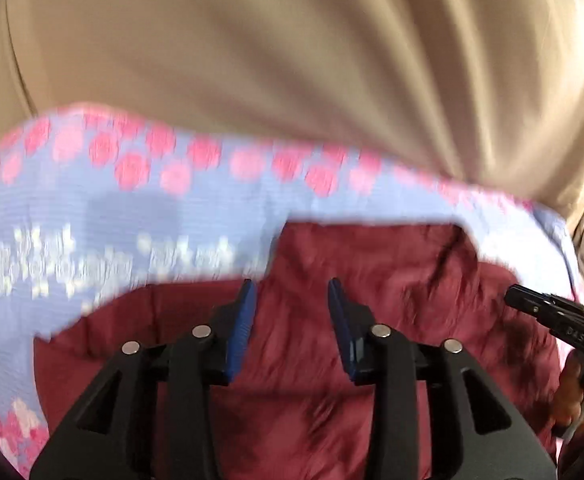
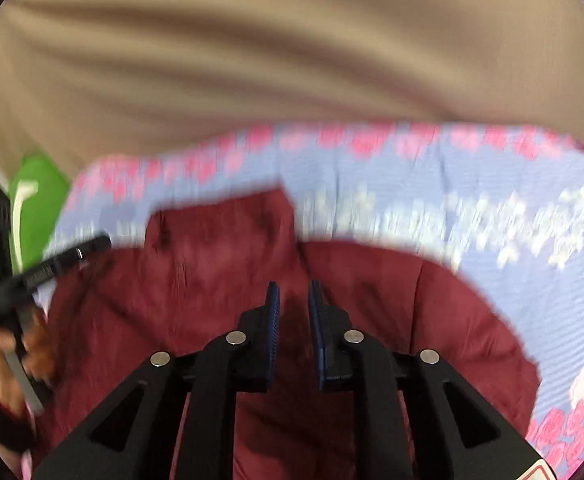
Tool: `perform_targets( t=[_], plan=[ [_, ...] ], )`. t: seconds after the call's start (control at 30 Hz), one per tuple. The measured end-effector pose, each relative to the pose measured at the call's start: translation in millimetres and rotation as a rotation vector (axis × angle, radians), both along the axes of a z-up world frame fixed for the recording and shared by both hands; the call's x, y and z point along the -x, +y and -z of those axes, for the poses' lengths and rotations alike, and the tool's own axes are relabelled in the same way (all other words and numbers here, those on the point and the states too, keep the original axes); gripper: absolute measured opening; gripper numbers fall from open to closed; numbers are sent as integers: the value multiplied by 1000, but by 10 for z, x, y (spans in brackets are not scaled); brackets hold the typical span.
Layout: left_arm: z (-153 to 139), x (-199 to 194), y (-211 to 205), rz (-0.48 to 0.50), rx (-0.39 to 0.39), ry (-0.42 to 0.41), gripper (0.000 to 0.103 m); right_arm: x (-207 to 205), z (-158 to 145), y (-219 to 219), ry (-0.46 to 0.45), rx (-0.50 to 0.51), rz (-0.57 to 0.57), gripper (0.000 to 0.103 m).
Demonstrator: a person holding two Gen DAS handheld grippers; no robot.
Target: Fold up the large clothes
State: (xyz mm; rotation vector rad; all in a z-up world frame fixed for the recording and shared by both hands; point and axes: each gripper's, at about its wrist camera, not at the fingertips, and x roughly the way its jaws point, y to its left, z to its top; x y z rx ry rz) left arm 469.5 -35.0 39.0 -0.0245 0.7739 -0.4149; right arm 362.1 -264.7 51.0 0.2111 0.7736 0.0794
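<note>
Surface: lilac-blue woven bedspread [image 1: 196, 208] with pink rosettes and white floral bands; beige draped cloth [image 1: 292, 48] behind it. Both views motion-blurred.

Item: dark maroon quilted garment [image 1: 331, 264], matte, creased, laid across the bedspread; a squared flap [image 2: 220, 224] projects from its far edge.

Left gripper [image 1: 292, 294]: black frame, blue ribbed pads, jaws parted, nothing between them, above the garment.

Right gripper [image 2: 293, 294]: jaws a narrow gap apart, nothing gripped, over the garment's middle.

Hand [image 2: 32, 344]: holding the left gripper's handle at the garment's edge.

Background: green object [image 2: 38, 204], partly seen.
</note>
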Motion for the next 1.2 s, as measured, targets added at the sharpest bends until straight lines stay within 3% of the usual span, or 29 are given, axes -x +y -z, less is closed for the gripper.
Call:
perform_targets(
  t=[0.1, 0.2, 0.27, 0.33, 0.4, 0.47, 0.53, 0.63, 0.7, 0.77, 0.8, 0.87, 0.93, 1.03, 1.1, 1.13, 1.17, 1.2],
  plan=[
    [339, 8, 176, -19, -88, 61, 34, 9, 231, -57, 44, 112, 14, 5],
    [416, 26, 478, -76, -120, 34, 31, 109, 274, -498, 37, 3, 110, 0],
    [436, -24, 677, -118, -71, 62, 24, 186, 250, -715, 34, -53, 194, 0],
    [448, -54, 735, -142, -52, 69, 24, 279, 170, -710, -2, -89, 194, 8],
    [499, -92, 700, -165, -75, 53, 24, 253, 147, -560, -17, -14, 166, 9],
    [567, -80, 657, -185, -107, 36, 25, 125, 264, -534, 38, 76, 189, 0],
    [603, -91, 644, -190, -98, 31, 25, 132, 335, -729, 44, -19, 221, 0],
    [569, 65, 789, -205, -74, 31, 24, 333, 177, -825, 9, -96, 284, 1],
    [438, 283, 931, -195, -28, 19, 27, 573, 1, -768, -32, -85, 269, 8],
    [287, 551, 1048, -155, 17, 0, 48, 867, -132, -694, -59, -78, 239, 14],
    [209, 742, 1104, -140, 19, -24, 53, 1057, -174, -662, -69, -90, 210, 17],
    [138, 1003, 1163, -125, 7, -49, 56, 1337, -150, -610, -47, -147, 150, 42],
    [128, 1242, 1231, -125, -2, -26, 56, 1442, -23, -492, -3, -182, 108, 55],
    [228, 1465, 1391, -128, 18, 48, 56, 1602, 249, -313, 55, -164, 92, 55],
    [357, 1562, 1408, -127, -12, 87, 56, 1603, 425, -187, 97, -166, 84, 55],
    [430, 1600, 1387, -141, -57, 92, 55, 1581, 478, -152, 108, -160, 90, 53],
    [503, 1619, 1364, -157, -109, 94, 48, 1523, 525, -117, 117, -153, 93, 27],
    [568, 1634, 1347, -168, -137, 97, 44, 1493, 549, -84, 122, -155, 97, 11]
  ],
)
